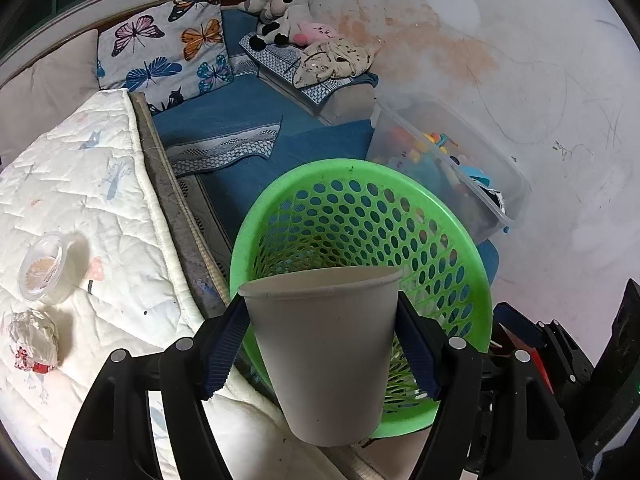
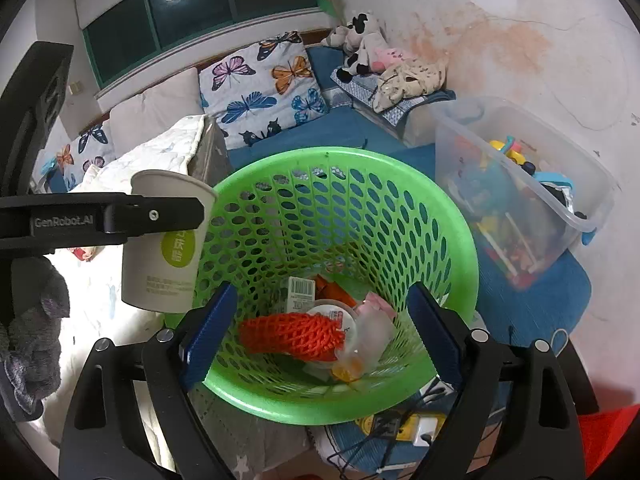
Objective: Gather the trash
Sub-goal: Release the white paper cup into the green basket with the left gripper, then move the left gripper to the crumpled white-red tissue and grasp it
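My left gripper (image 1: 322,350) is shut on a white paper cup (image 1: 324,352) and holds it upright beside the near rim of the green perforated basket (image 1: 460,264). The cup (image 2: 166,248) also shows in the right wrist view, just left of the basket (image 2: 460,232). My right gripper (image 2: 320,332) is open and empty above the basket, which holds an orange foam net (image 2: 292,336), a clear plastic cup (image 2: 368,336) and wrappers. A clear plastic lid cup (image 1: 42,268) and a crumpled wrapper (image 1: 34,340) lie on the white quilt (image 1: 80,184).
A clear storage bin (image 1: 452,160) of toys stands right of the basket against the stained wall. Butterfly pillows (image 1: 164,48) and plush toys (image 1: 280,12) lie at the back on blue bedding. A power strip and cables (image 2: 400,428) lie below the basket.
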